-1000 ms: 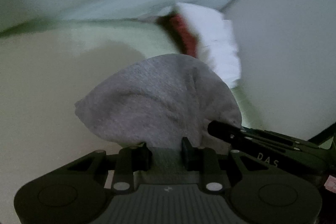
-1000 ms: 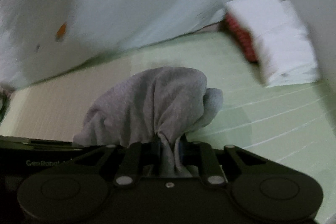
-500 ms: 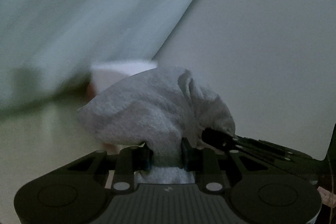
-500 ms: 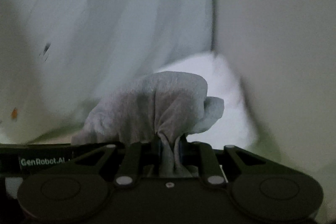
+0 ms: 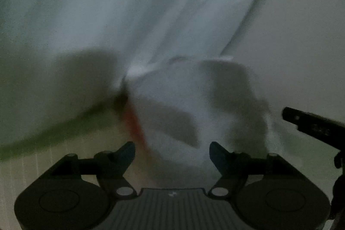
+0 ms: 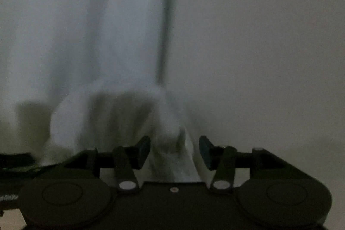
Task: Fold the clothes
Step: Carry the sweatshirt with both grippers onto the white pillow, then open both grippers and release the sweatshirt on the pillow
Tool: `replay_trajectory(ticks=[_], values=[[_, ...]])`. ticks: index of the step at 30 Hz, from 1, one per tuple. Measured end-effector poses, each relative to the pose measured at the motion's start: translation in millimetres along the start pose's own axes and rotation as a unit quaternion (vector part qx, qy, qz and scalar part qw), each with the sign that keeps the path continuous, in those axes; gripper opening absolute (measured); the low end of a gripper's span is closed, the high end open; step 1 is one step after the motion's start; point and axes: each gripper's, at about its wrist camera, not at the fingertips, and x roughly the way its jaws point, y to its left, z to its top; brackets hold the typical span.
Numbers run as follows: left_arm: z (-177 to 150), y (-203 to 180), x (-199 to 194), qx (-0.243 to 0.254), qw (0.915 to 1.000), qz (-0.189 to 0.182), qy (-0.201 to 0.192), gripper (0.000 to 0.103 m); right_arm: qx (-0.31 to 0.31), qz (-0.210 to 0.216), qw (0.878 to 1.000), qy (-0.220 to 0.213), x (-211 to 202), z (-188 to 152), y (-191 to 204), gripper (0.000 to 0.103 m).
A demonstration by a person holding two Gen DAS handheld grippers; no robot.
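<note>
Grey knit fabric, soft and blurred: the grey cloth garment (image 5: 235, 100) lies at about 1 o'clock ahead of the left gripper (image 5: 172, 149), in front of its jaws and not between them. In the right wrist view the same grey cloth garment (image 6: 112, 113) sits at 11 o'clock from the right gripper (image 6: 174, 149), with a pale fold reaching down into the gap between the jaws; contact with the pads cannot be told. Jaws of both grippers stand wide apart, clamped on nothing. White folded textile stack (image 5: 163, 96) with a red-orange edge (image 5: 134, 124) at 11 o'clock of the left jaws. Pale blue-grey draped curtain (image 5: 133, 3) at 12 o'clock. Plain off-white wall (image 6: 258, 46) at 2 o'clock. Pale green striped surface (image 5: 43, 161) at 9 o'clock.
</note>
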Motion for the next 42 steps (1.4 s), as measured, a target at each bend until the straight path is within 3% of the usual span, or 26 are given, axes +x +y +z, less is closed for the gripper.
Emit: replay_trajectory(ticks=[1,3,5,9,12,20,24,29,42], values=[[-7.5,5.4,1.4,-0.002,1.0,0.002,0.003,0.081,0.009,0.0,1.0,0.002,0.4,-9.4,-1.5,0.066],[-18.2,9.5,-0.5,-0.004,1.0,0.006,0.002,0.087,0.027,0.001,1.0,0.004,-0.8,-28.1,-4.2,0.079],[-29.2,12.0,-12.2,-0.01,0.9999,-0.002,-0.005,0.088,0.04,-0.001,0.999,0.007,-6.1,-47.5,-5.7,0.081],[-46.8,14.9,-43.9,-0.002,0.9991,-0.018,-0.038,0.1,0.064,-0.003,0.998,0.009,-40.4,-80.8,-9.7,0.099],[-65.9,13.1,-81.0,0.007,0.9976,-0.021,-0.065,0.103,0.074,0.006,0.997,0.003,-72.3,-99.8,-10.1,0.103],[-123.0,15.9,-157.8,0.039,0.993,-0.008,-0.111,0.103,0.076,0.012,0.997,-0.025,-156.4,-144.0,0.9,0.103],[-153.1,32.0,-180.4,0.022,0.9936,-0.013,-0.11,0.103,0.075,0.014,0.996,-0.035,-196.7,-167.5,8.4,0.103],[-182.8,39.0,-210.9,0.048,0.9931,-0.01,-0.107,0.103,0.069,0.016,0.997,-0.023,-237.5,-199.0,25.1,0.103],[-204.2,51.9,-252.5,0.084,0.9884,-0.014,-0.126,0.103,0.075,-0.003,0.997,-0.016,-287.4,-238.0,47.8,0.103]])
